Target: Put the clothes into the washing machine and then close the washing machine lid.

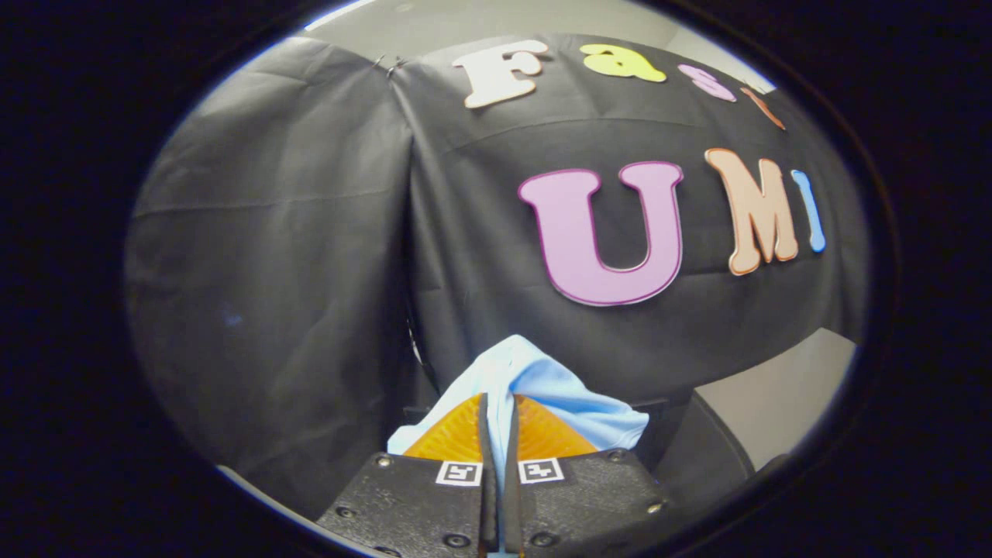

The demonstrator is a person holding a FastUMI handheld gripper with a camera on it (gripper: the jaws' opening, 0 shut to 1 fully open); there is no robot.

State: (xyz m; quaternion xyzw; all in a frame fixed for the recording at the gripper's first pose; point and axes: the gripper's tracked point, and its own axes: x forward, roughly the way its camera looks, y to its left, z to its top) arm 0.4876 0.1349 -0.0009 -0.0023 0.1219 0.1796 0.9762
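My gripper (496,403) pinches a light blue cloth (535,380) tight between both fingers, held up off everything. Open room lies ahead to the black booth wall (294,256); a grey surface (767,403) sits beyond, right.

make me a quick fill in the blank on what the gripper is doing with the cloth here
1. The gripper fingers are ____ on the cloth.
2. The cloth pinched between the fingers is light ____ in colour.
3. Beyond the cloth hangs a ____ curtain, the booth's wall.
4. The cloth bunches up just ____ of the fingertips.

Missing words: shut; blue; black; ahead
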